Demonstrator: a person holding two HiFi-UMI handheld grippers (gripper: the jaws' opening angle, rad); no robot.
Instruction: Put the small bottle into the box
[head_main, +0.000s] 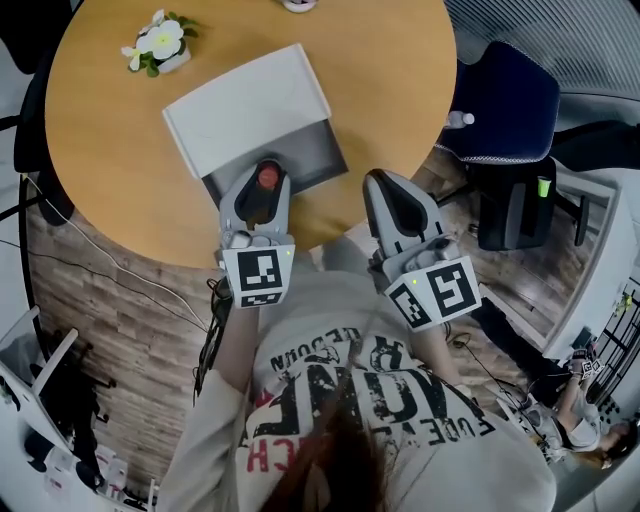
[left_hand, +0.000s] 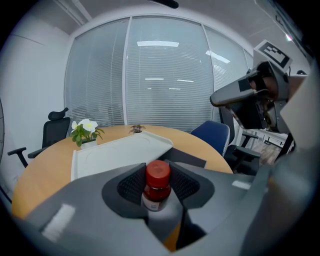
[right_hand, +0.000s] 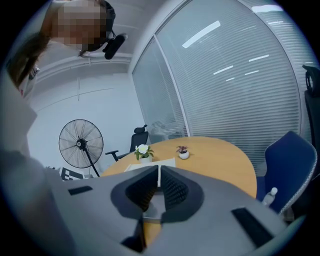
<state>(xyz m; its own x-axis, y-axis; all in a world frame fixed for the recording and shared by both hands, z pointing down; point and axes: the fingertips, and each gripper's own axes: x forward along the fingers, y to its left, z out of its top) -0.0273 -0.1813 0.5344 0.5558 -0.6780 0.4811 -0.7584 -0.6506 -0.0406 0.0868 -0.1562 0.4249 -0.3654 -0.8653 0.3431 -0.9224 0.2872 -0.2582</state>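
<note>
A small bottle (head_main: 268, 180) with a red cap and dark contents stands upright between the jaws of my left gripper (head_main: 265, 168), which is shut on it. In the left gripper view the bottle (left_hand: 157, 186) fills the gap between the pads. It hangs over the near part of the grey box (head_main: 312, 152), whose white lid (head_main: 245, 105) lies open behind it. My right gripper (head_main: 378, 180) is at the table's near edge, to the right of the box. Its jaws are shut with nothing between them (right_hand: 159, 172).
The round wooden table (head_main: 110, 150) also carries a potted white flower (head_main: 160, 42) at far left and a small pot (head_main: 298, 4) at the far edge. A blue chair (head_main: 505, 100) with a clear plastic bottle (head_main: 458, 119) on it stands at the right. A floor fan (right_hand: 81, 145) stands beyond the table.
</note>
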